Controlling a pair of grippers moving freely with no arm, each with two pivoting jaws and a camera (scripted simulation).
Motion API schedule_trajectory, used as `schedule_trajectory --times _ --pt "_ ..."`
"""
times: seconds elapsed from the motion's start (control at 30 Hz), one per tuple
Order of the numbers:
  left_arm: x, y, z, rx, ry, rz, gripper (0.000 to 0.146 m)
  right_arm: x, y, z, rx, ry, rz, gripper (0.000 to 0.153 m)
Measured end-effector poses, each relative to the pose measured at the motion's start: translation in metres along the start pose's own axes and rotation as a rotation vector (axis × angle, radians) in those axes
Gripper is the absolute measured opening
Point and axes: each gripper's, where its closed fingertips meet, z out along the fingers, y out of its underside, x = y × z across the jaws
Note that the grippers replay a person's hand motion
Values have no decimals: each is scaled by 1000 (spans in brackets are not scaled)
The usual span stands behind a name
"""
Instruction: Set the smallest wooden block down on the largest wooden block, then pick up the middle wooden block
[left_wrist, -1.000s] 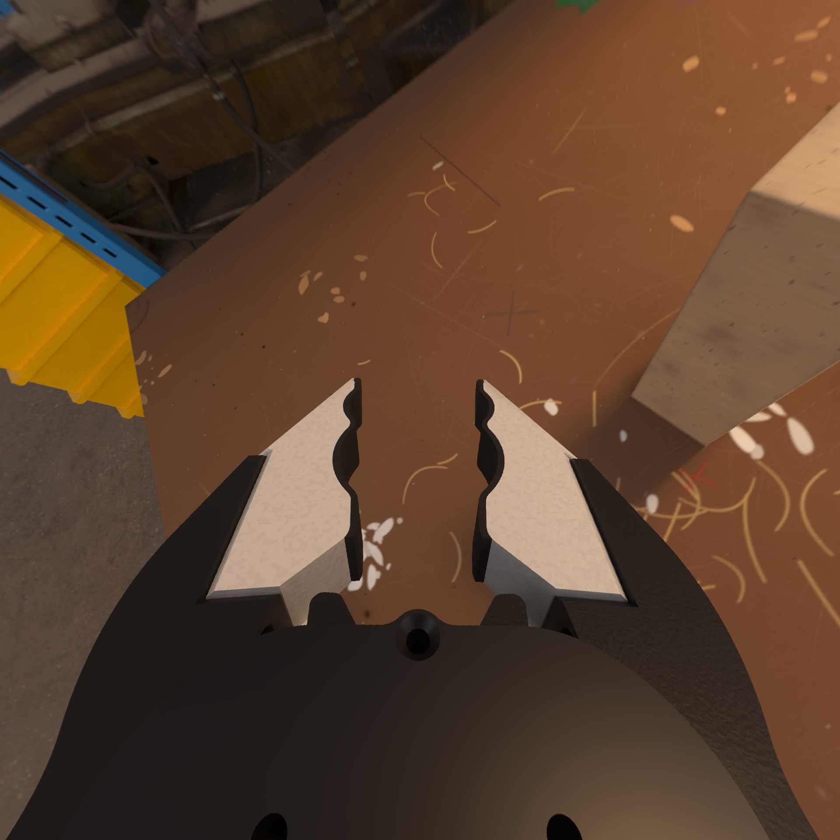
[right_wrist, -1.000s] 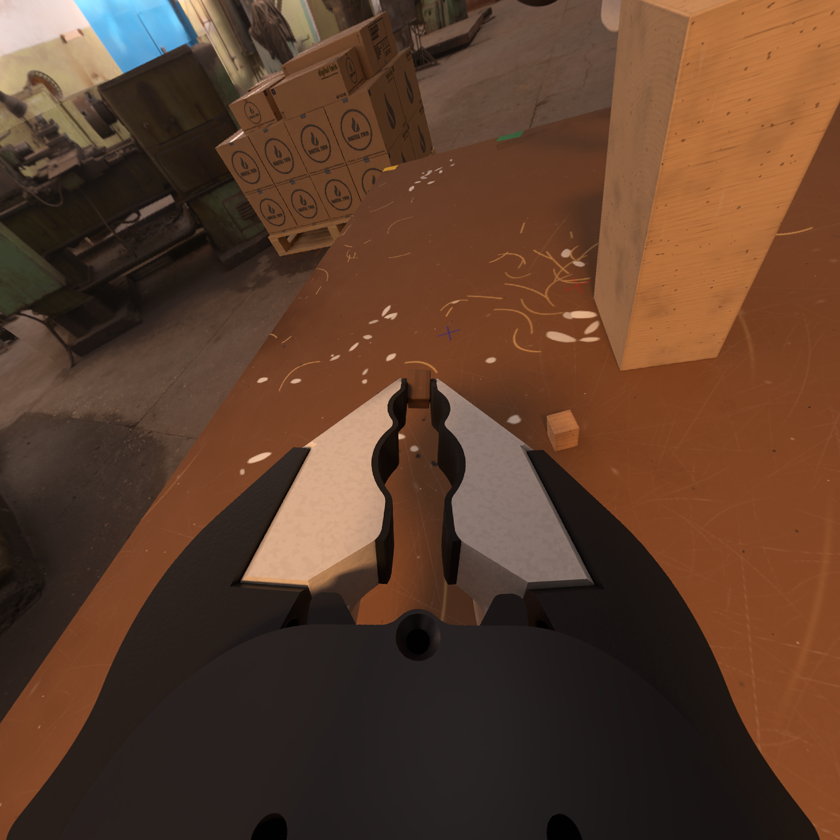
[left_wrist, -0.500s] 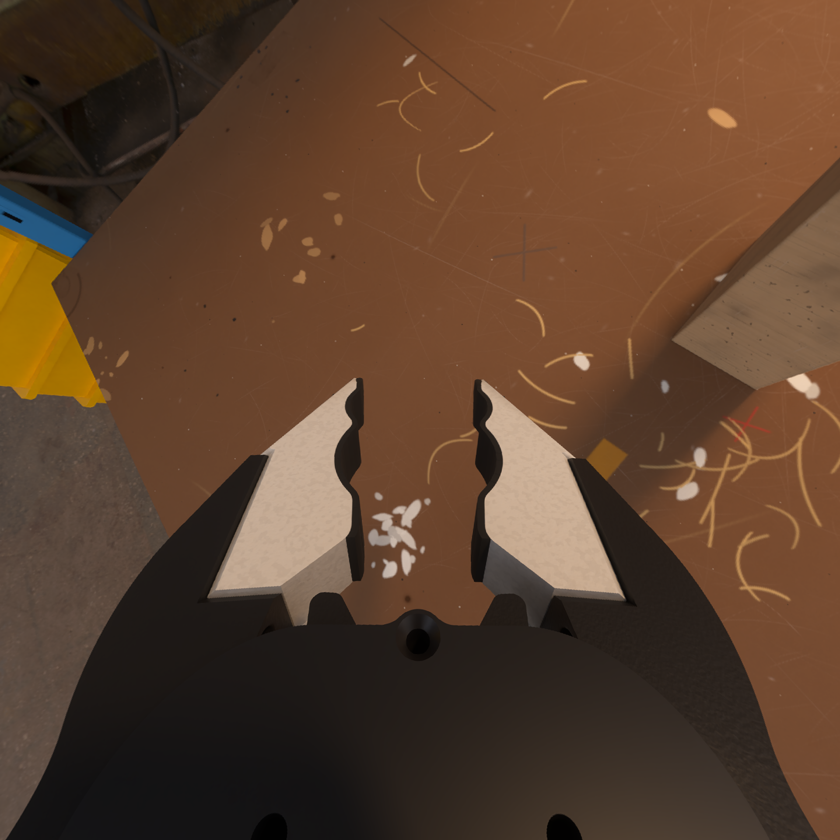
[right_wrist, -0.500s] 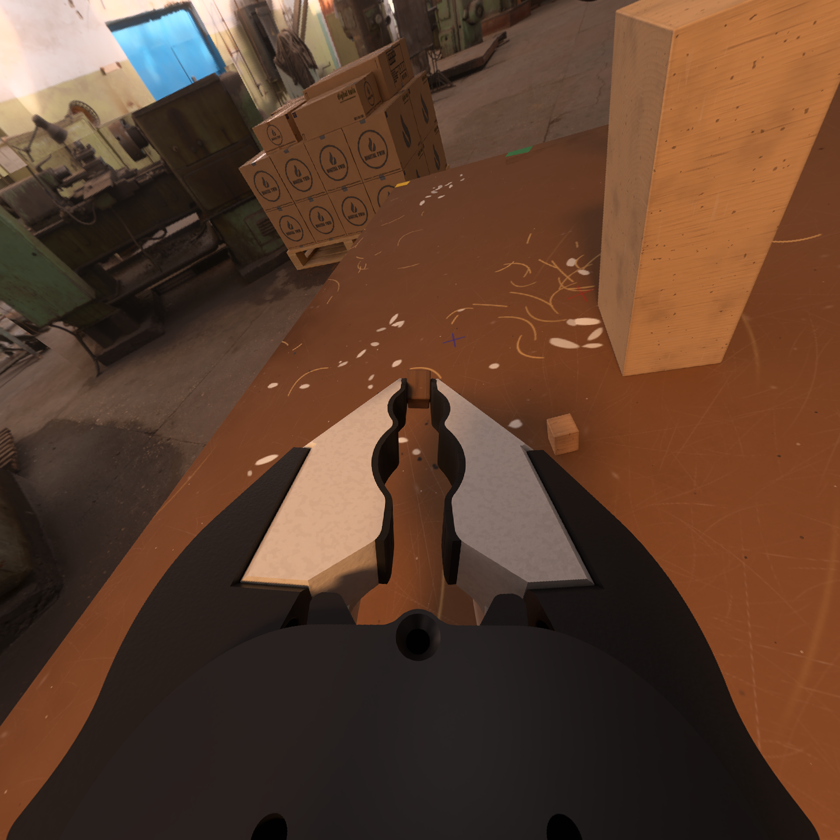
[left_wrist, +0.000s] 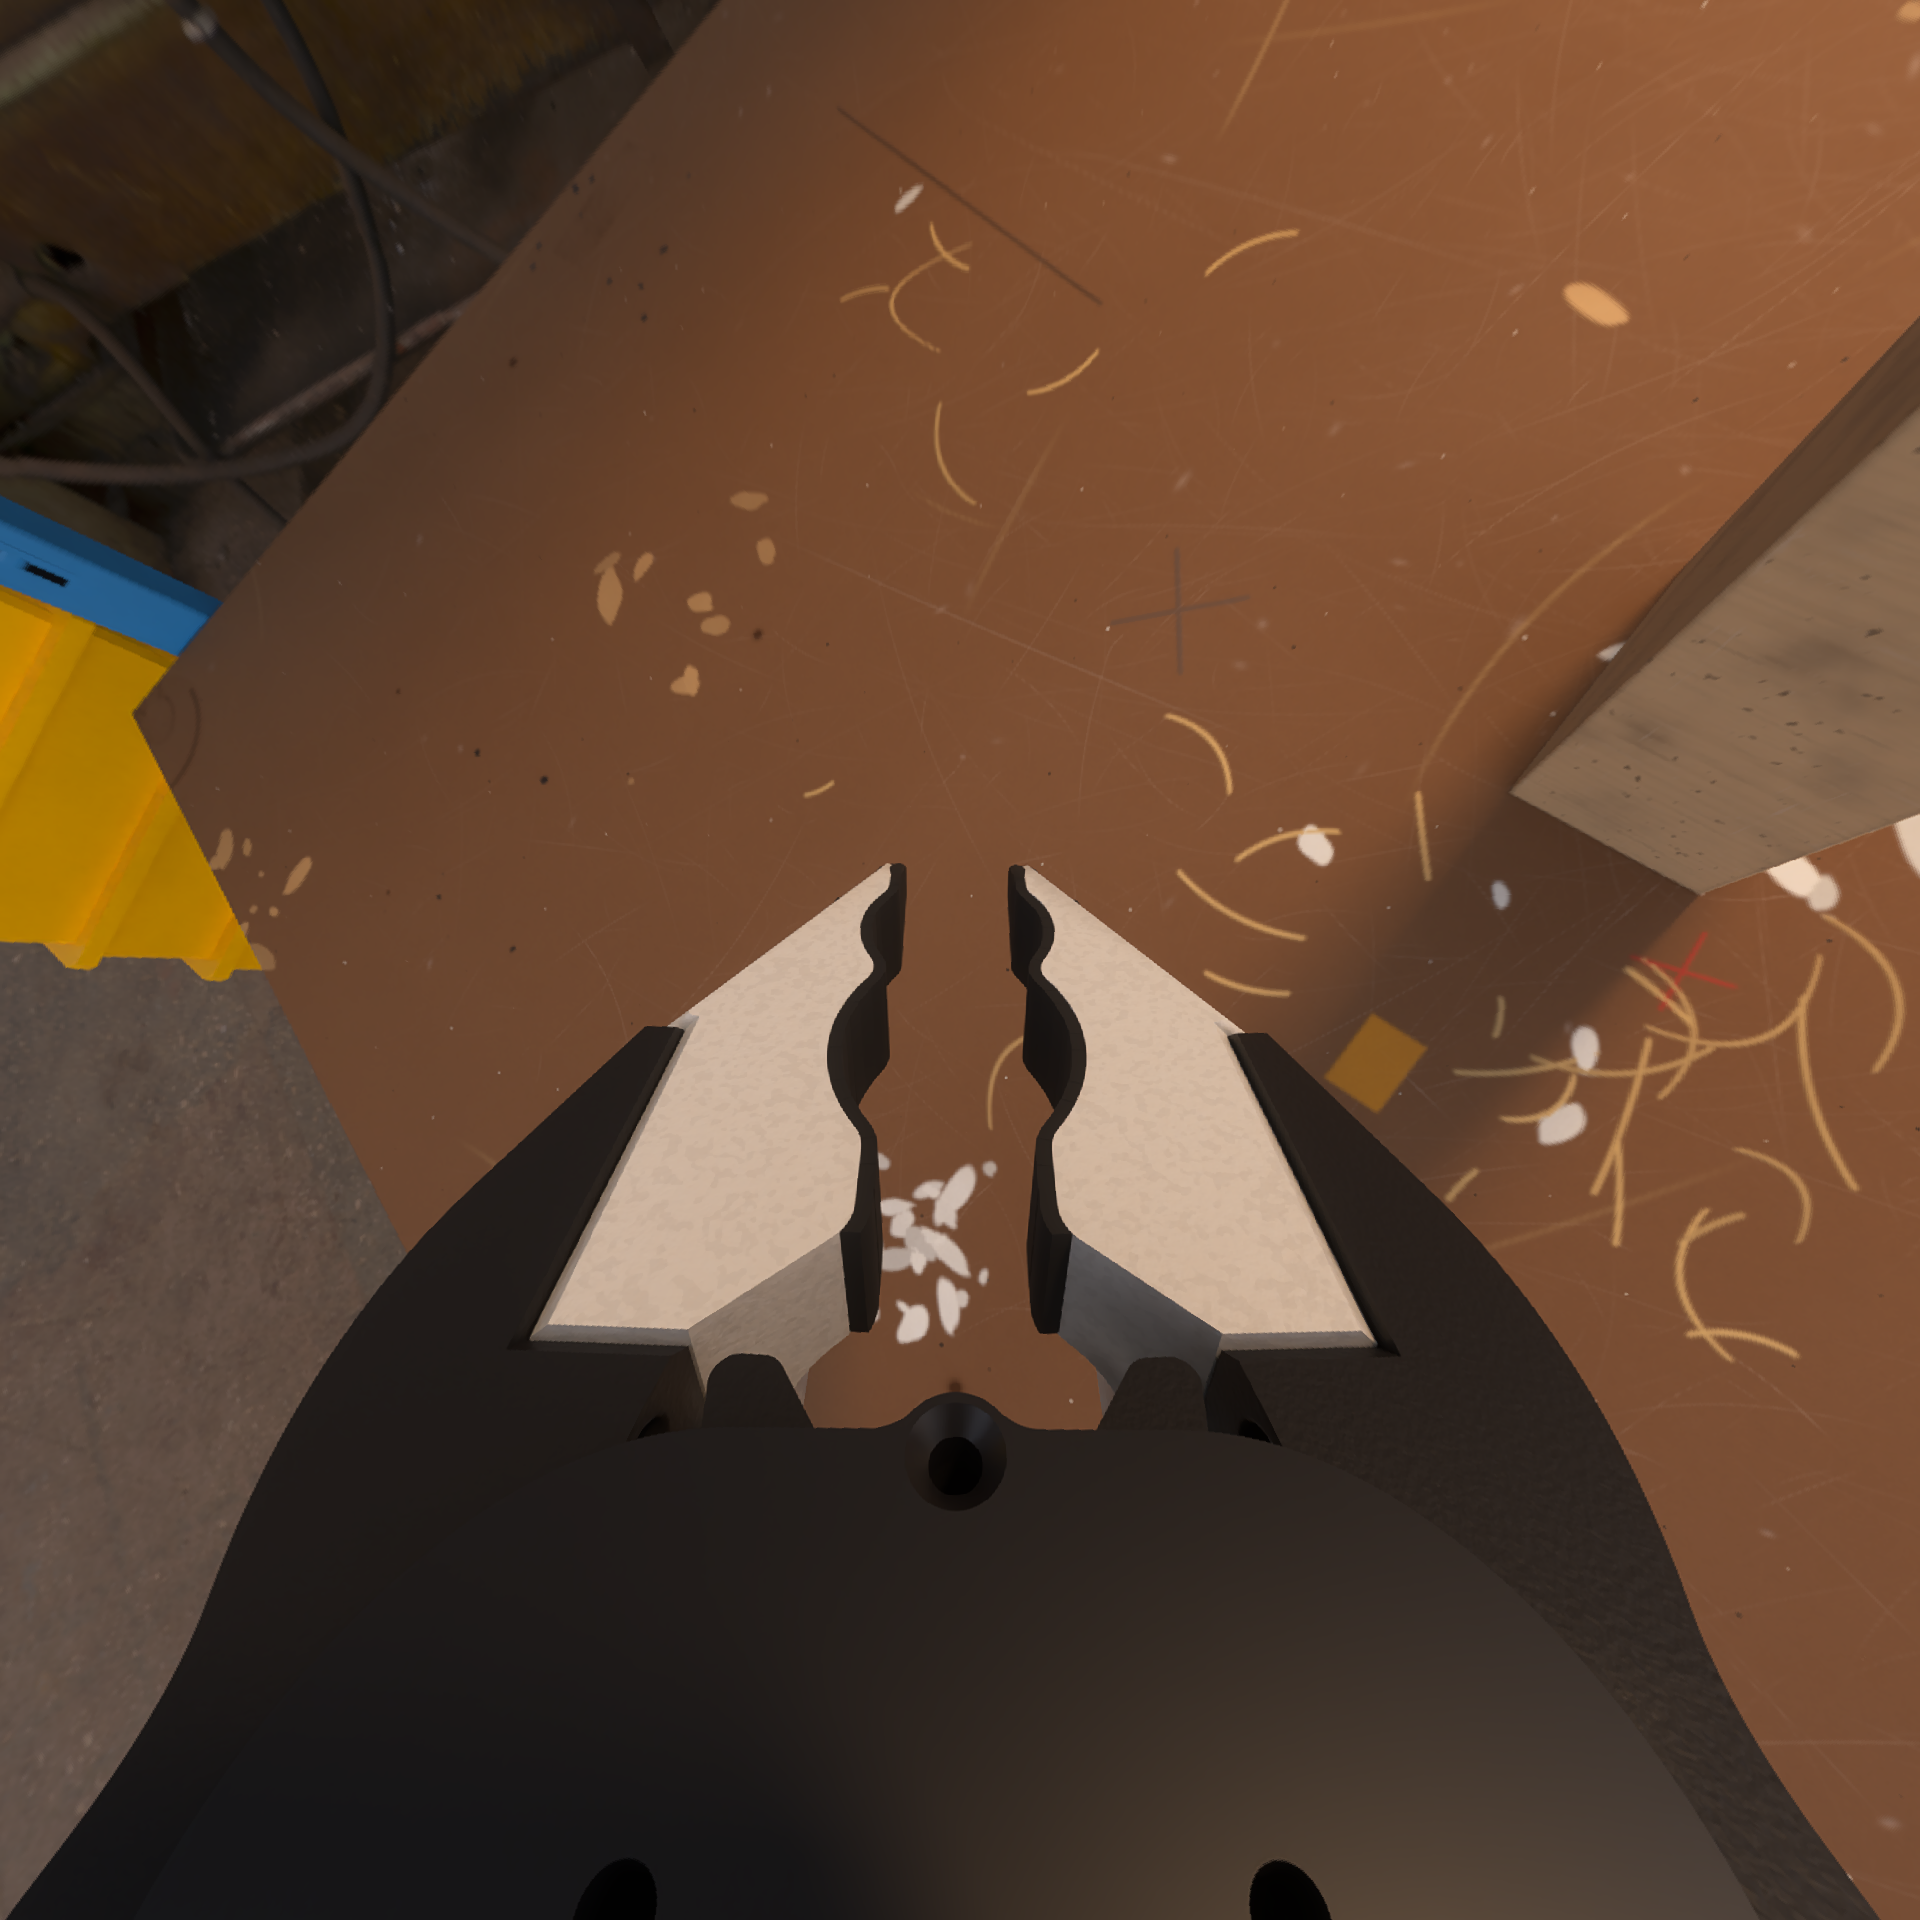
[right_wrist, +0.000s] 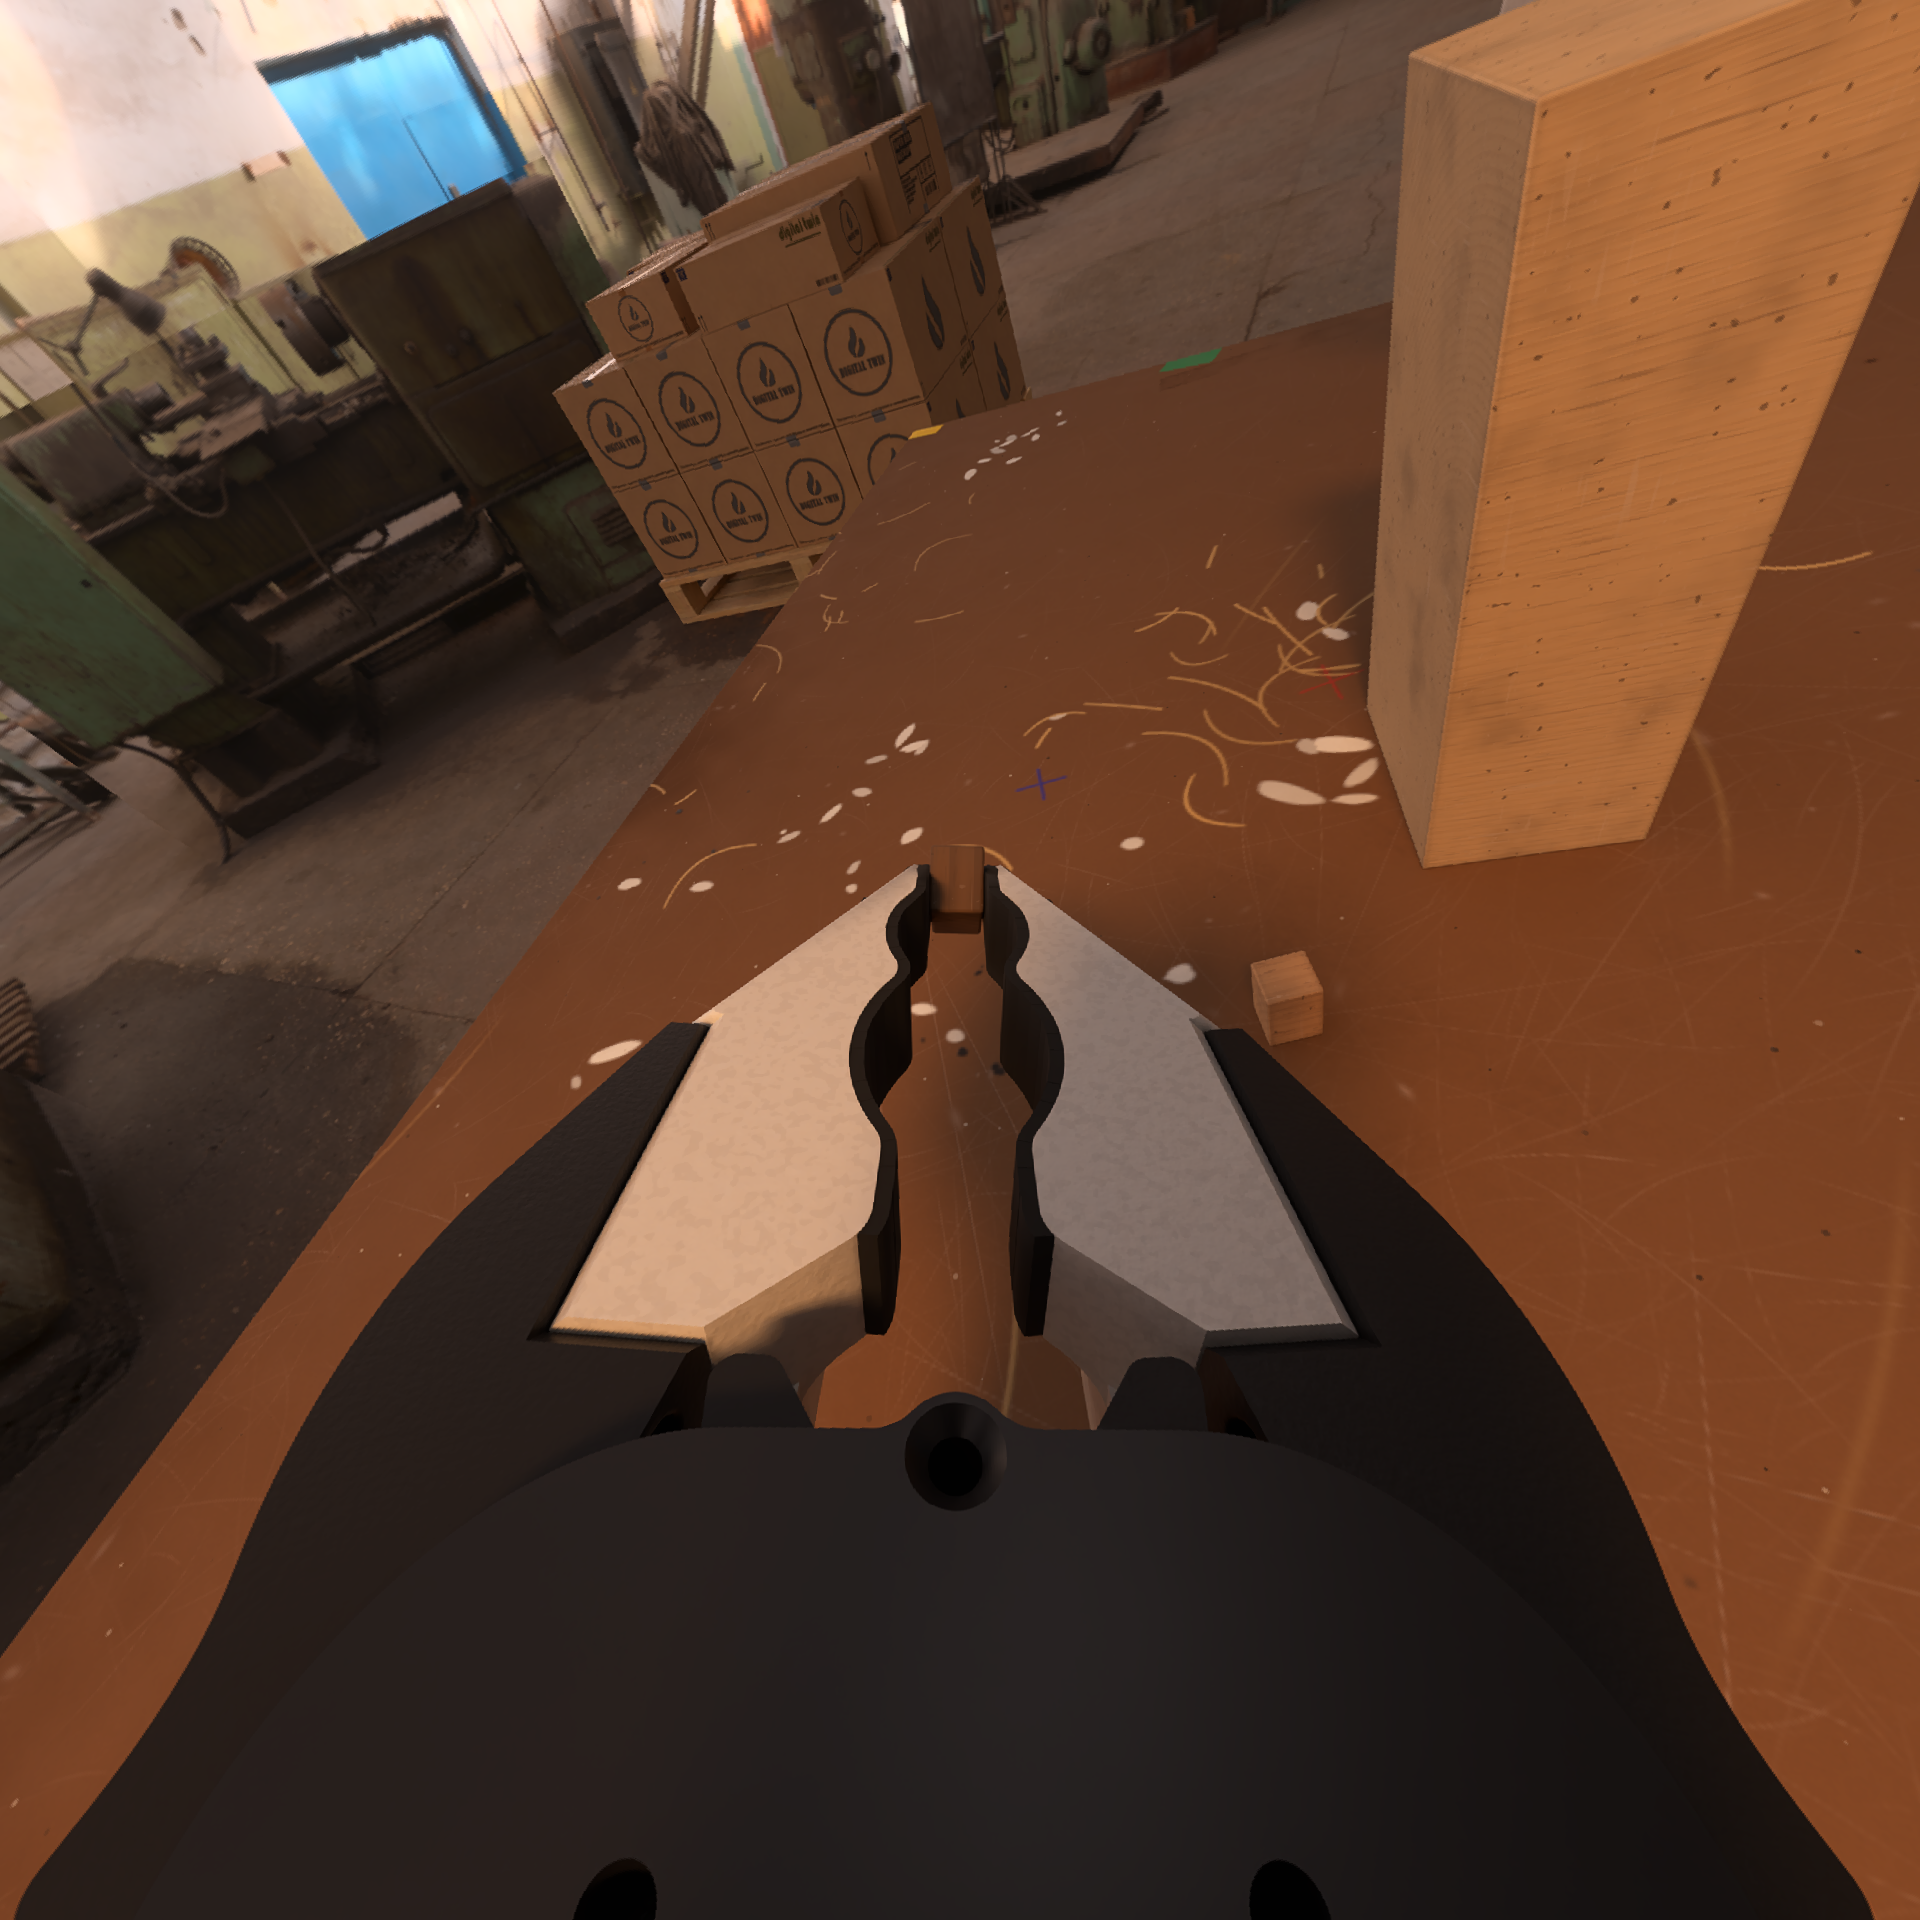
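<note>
In the right wrist view my right gripper (right_wrist: 957, 883) is shut on the smallest wooden block (right_wrist: 957, 902), held at the fingertips above the brown table (right_wrist: 1558, 1195). The middle block (right_wrist: 1286, 995), a small cube, sits on the table just right of my fingers. The largest block (right_wrist: 1610, 447) stands upright at the far right. In the left wrist view my left gripper (left_wrist: 957, 883) is empty above the table, its jaws a narrow gap apart. The largest block (left_wrist: 1766, 707) is at the right edge. A small ochre square (left_wrist: 1374, 1062), apparently the cube's top, lies beside my right finger.
Wood shavings and chips are scattered over the table (left_wrist: 1662, 1091). The table's left edge (right_wrist: 665, 790) drops to the workshop floor. Stacked cardboard boxes (right_wrist: 790, 405) and old machines (right_wrist: 208, 499) stand beyond it. A yellow bin (left_wrist: 83, 790) sits off the table's corner.
My left gripper has moved forward over the table and its jaws have narrowed. My right gripper still holds the small block, and its view has tipped up slightly.
</note>
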Motion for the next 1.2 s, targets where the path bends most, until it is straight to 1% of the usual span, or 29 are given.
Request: schedule_trajectory --times 0.13,0.33,0.57,0.7,0.83,0.93,1.07,1.2 --pt "3 -6 -9 31 -16 16 14 0 0 0 2 0 -1 9" --pt "9 -15 -24 54 -47 60 2 0 -1 -1 6 1 -1 9" --pt "19 -29 -39 57 -85 122 0 0 -1 -2 10 6 1 9" --pt "25 -45 -52 84 -141 159 0 2 -1 -3 12 12 3 9" --pt "46 -71 -69 148 -193 228 0 4 -1 -4 13 24 3 9" --pt "73 -85 -74 151 -193 288 0 6 -1 -4 10 33 3 9" --pt "111 -90 -79 137 -152 344 0 7 1 -2 -4 43 3 9" --pt "131 -88 -89 143 -139 350 0 6 1 -1 -5 45 -3 9"
